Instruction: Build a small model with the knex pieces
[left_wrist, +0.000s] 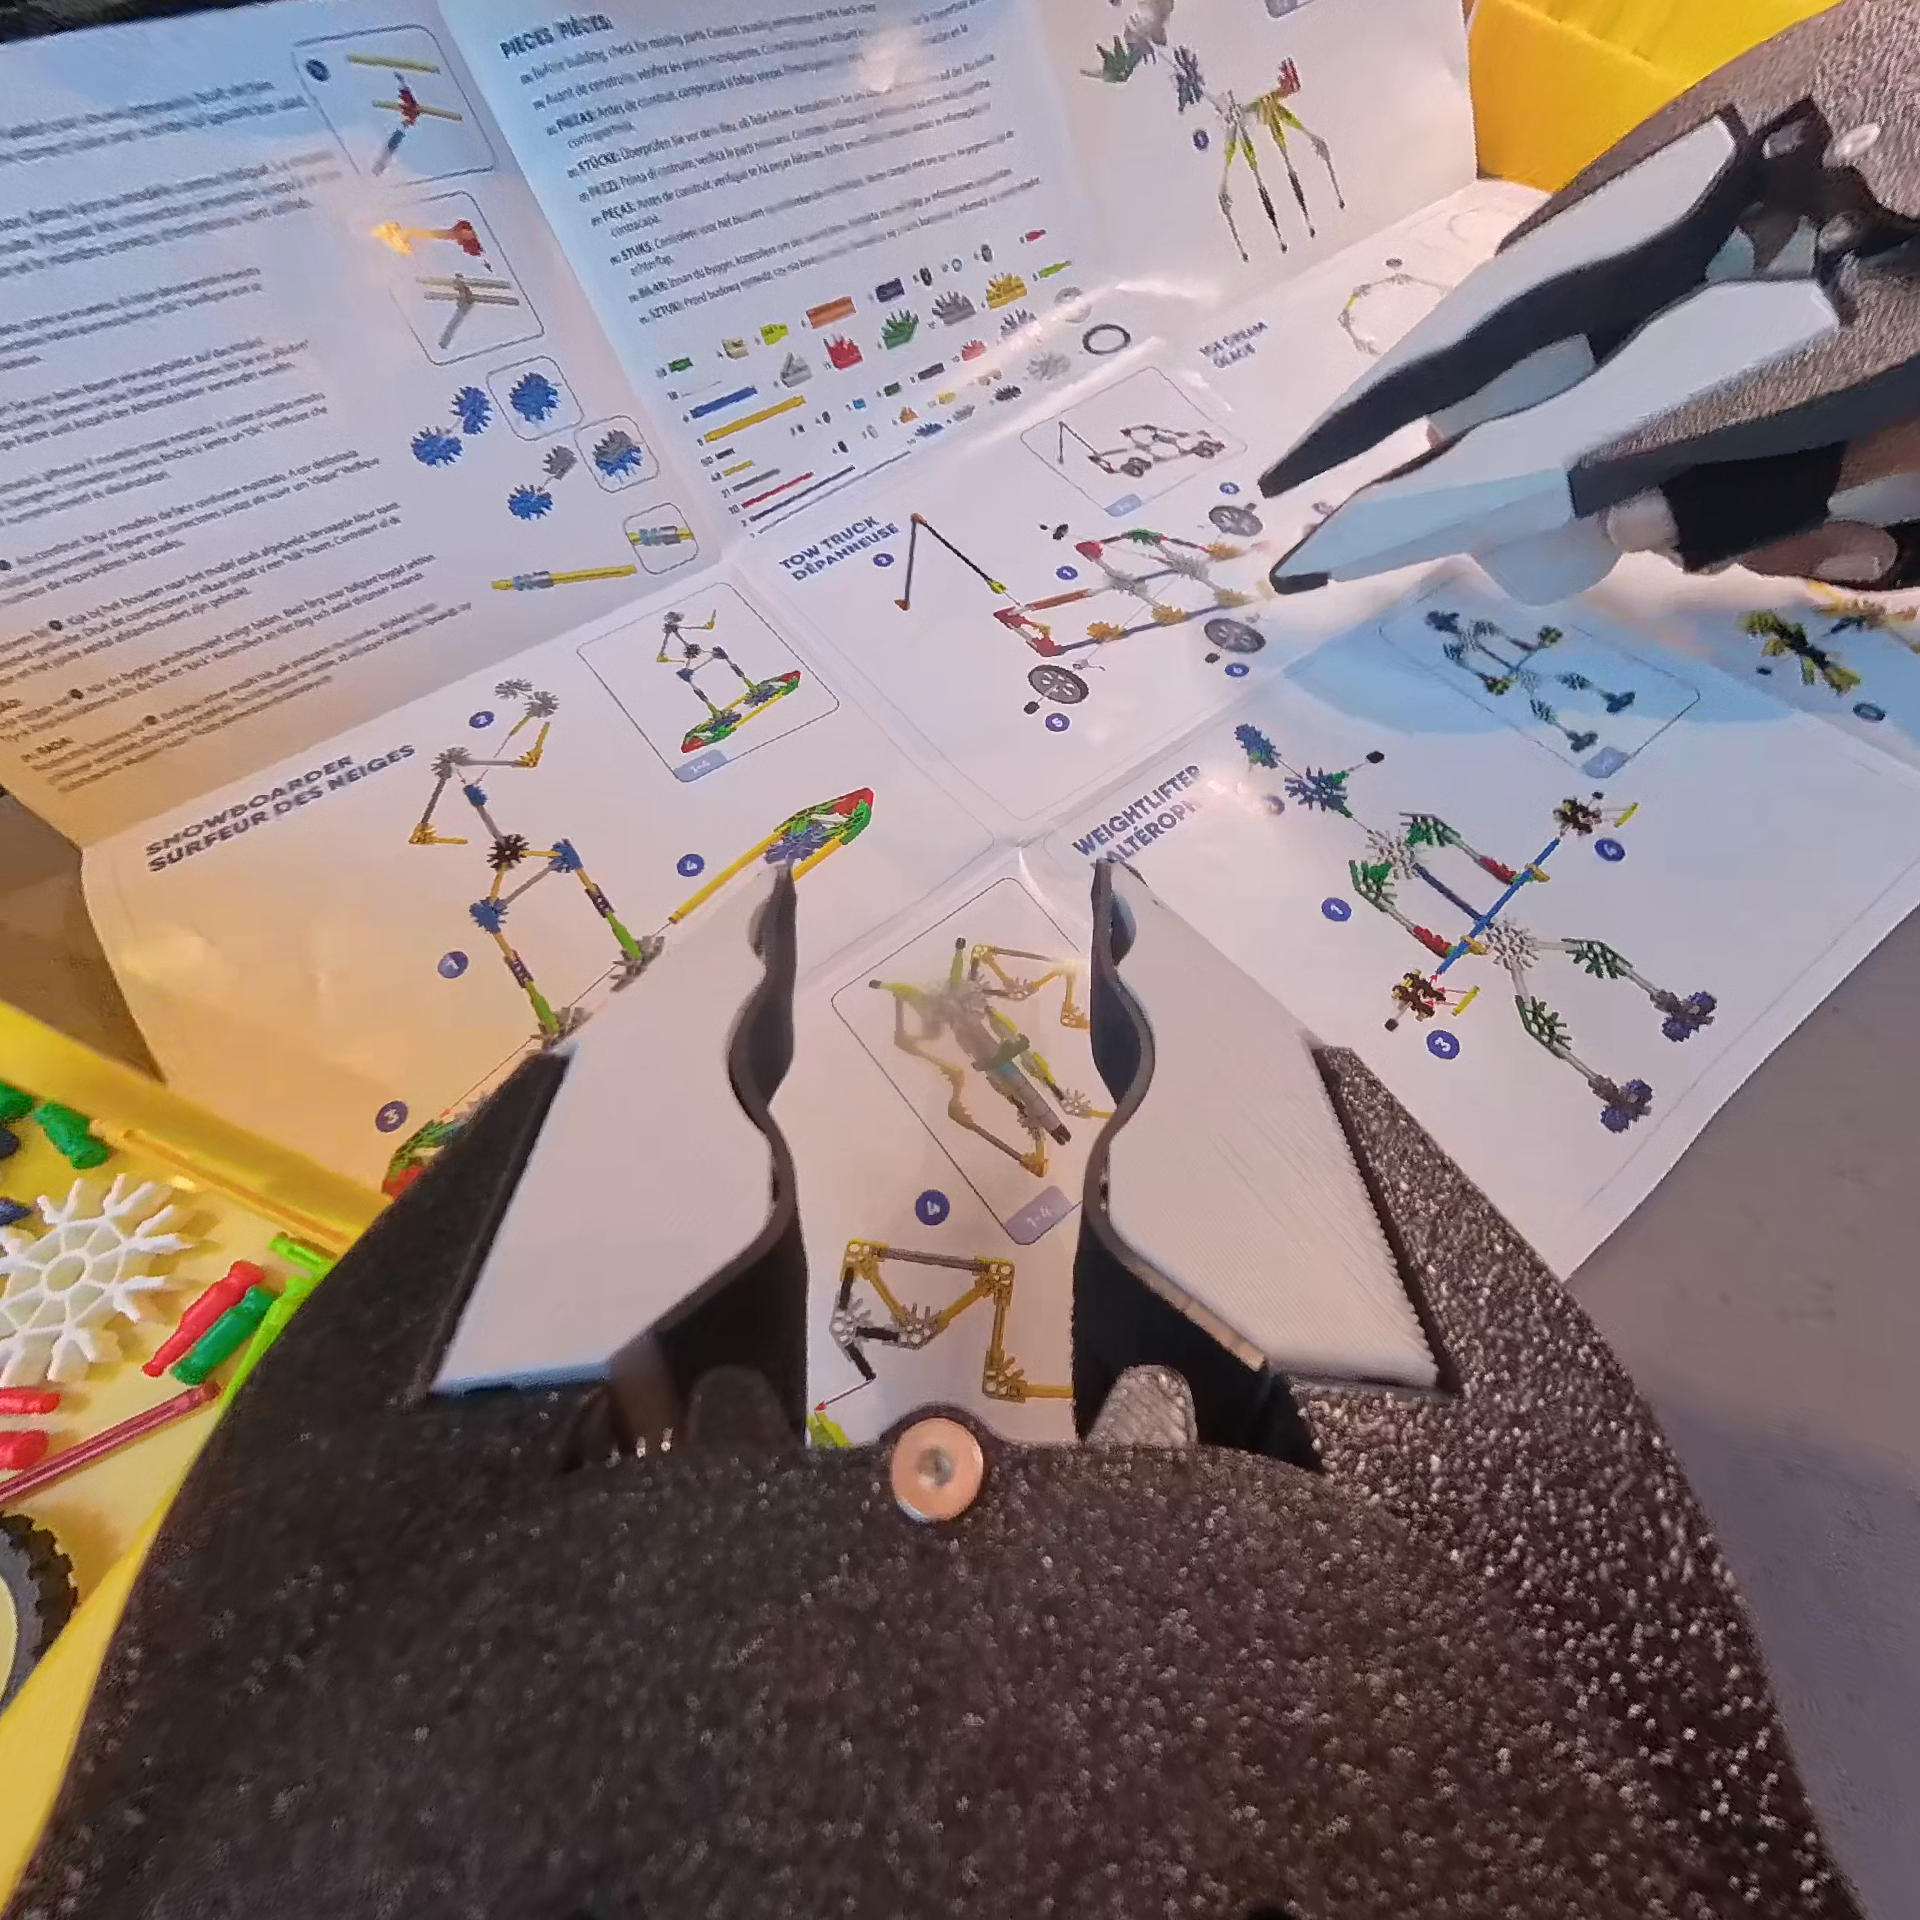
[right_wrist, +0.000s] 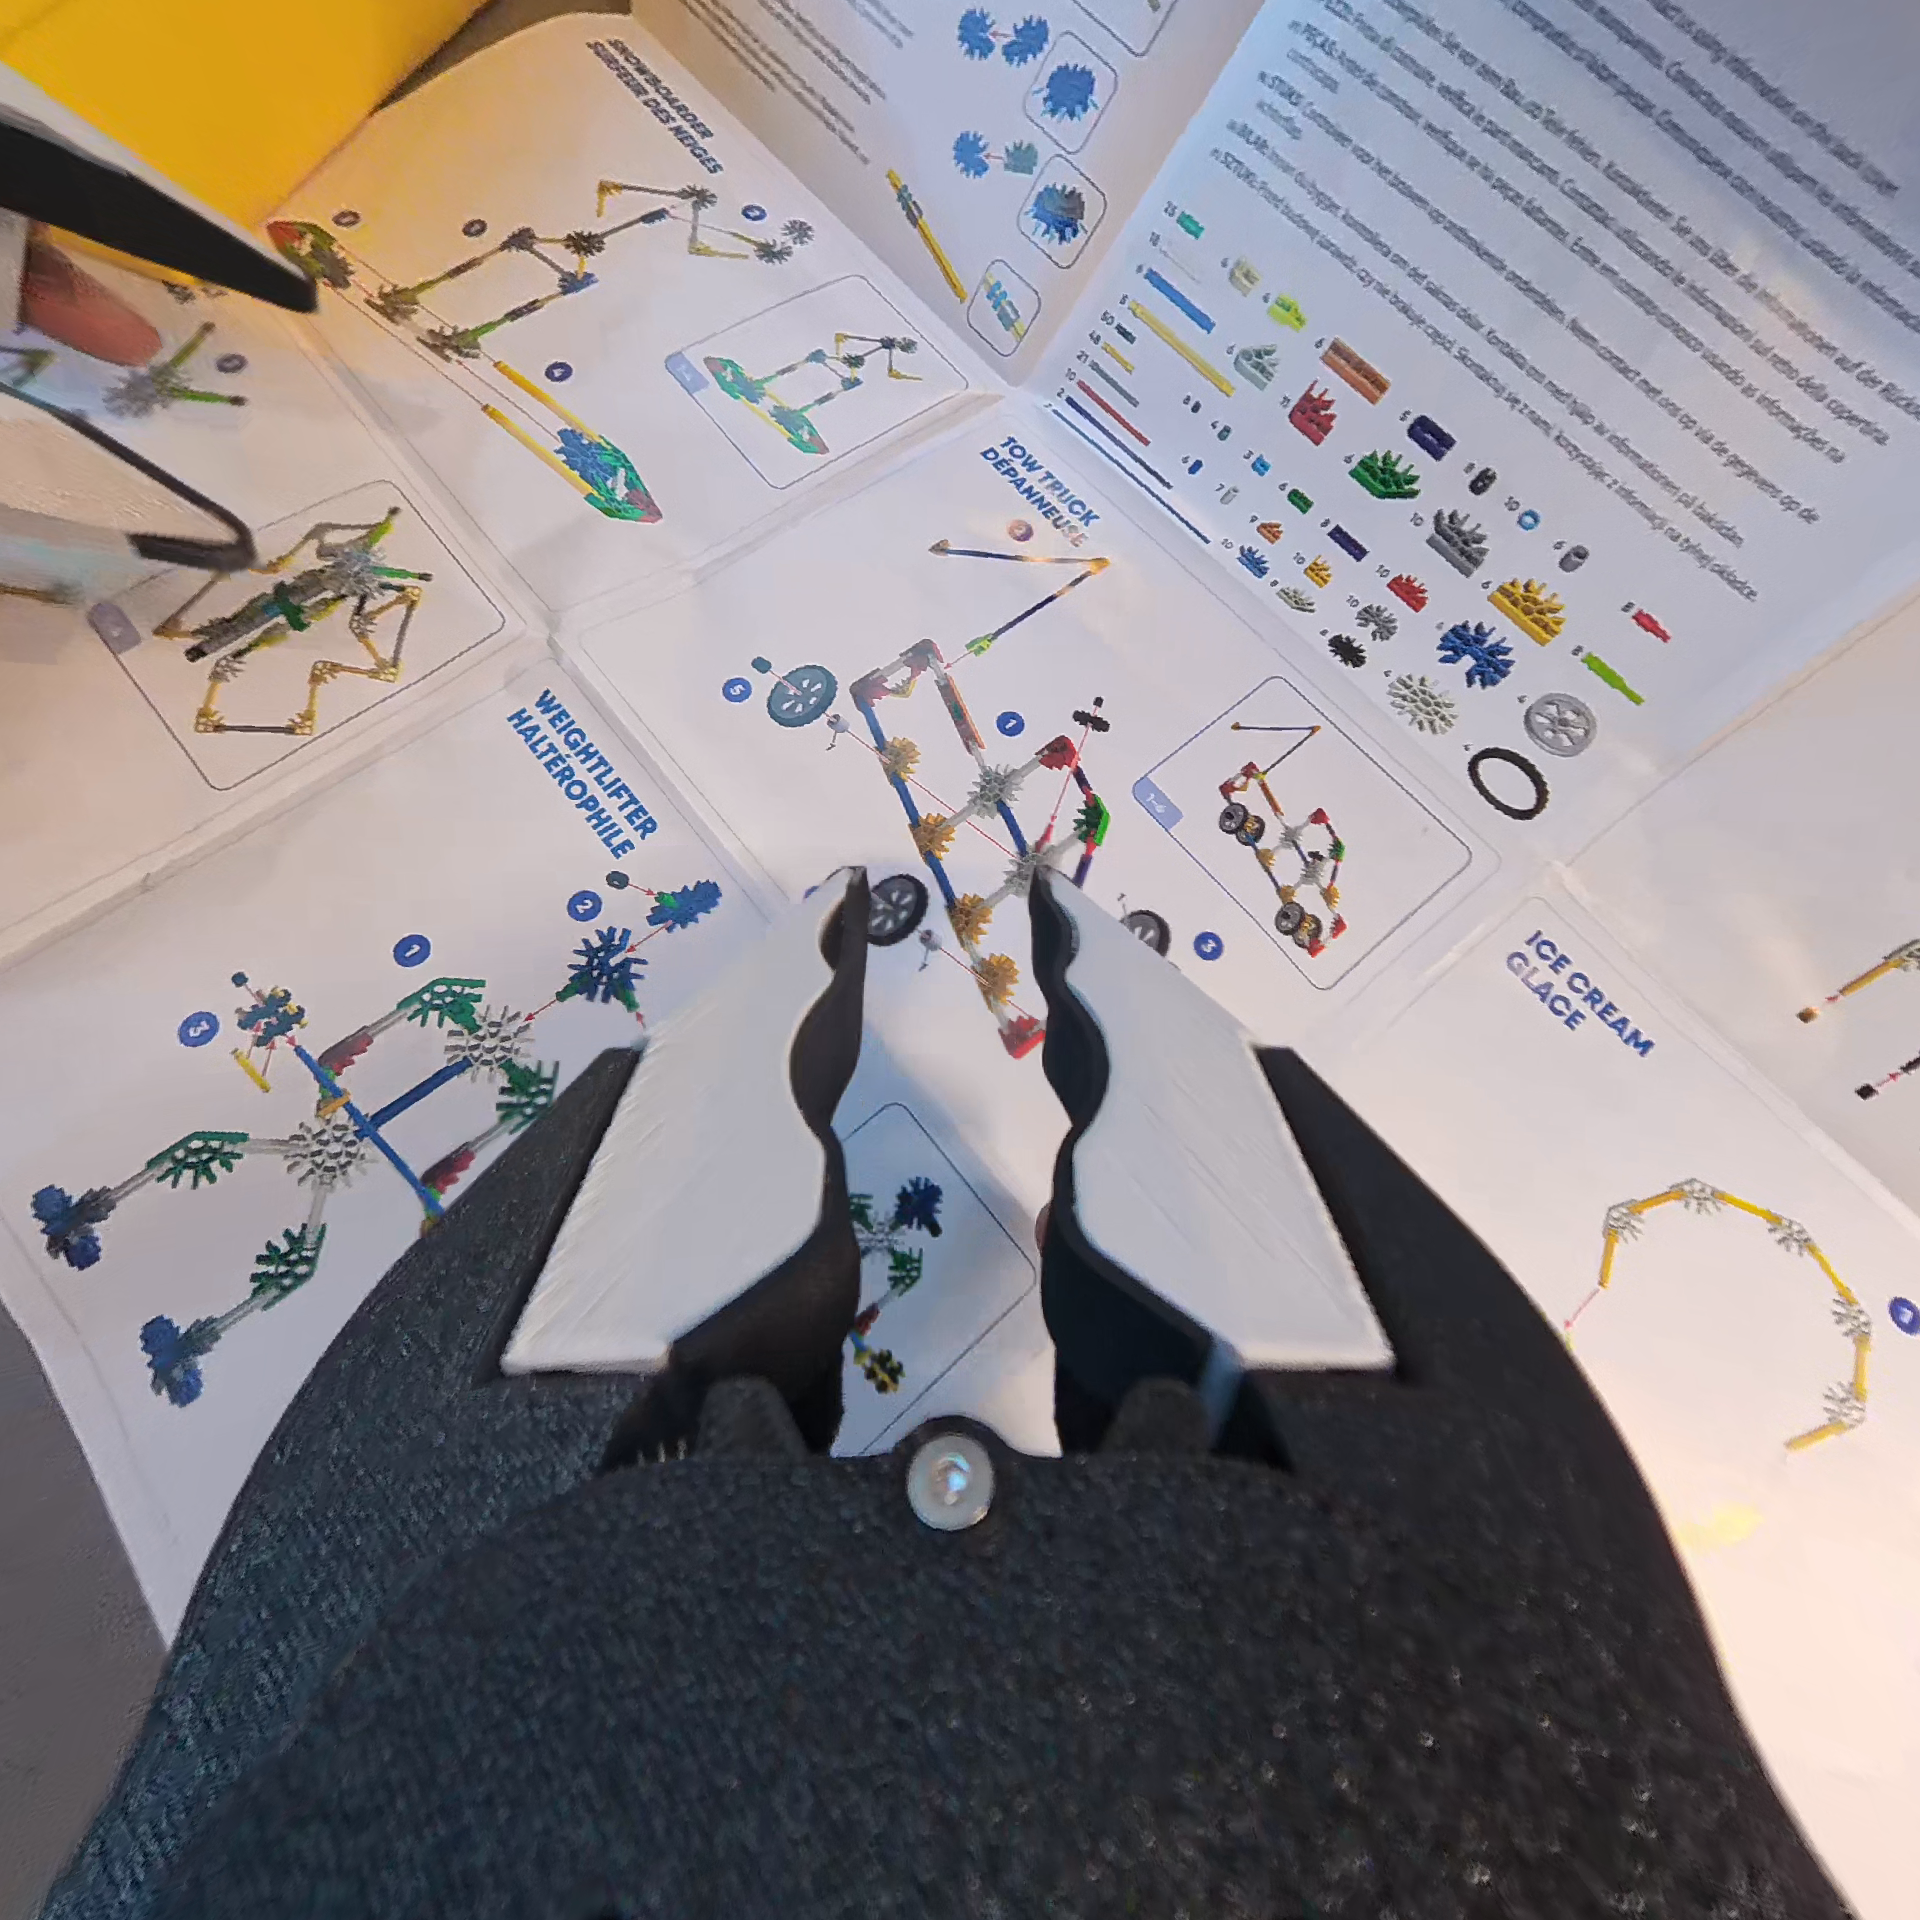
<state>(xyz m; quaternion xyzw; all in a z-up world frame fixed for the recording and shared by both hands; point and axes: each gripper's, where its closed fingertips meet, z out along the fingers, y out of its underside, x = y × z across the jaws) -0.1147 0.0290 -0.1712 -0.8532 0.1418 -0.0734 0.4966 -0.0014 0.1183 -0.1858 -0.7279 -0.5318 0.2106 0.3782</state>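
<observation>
Left wrist view: my left gripper (left_wrist: 940, 883) hovers, jaws apart and empty, over the unfolded instruction sheet (left_wrist: 935, 644). My right gripper (right_wrist: 945, 883) — jaws also apart — points at the truck diagram (right_wrist: 966, 810). I'd keep both low and steady, clear of the yellow parts tray (left_wrist: 62, 1683).

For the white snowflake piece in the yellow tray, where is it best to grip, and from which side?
Probably grip the white snowflake piece across its outer spokes, coming down from above. It lies flat in the yellow tray with red and green rods close beside it, so a side approach looks crowded; the open left gripper is nearest.
</observation>
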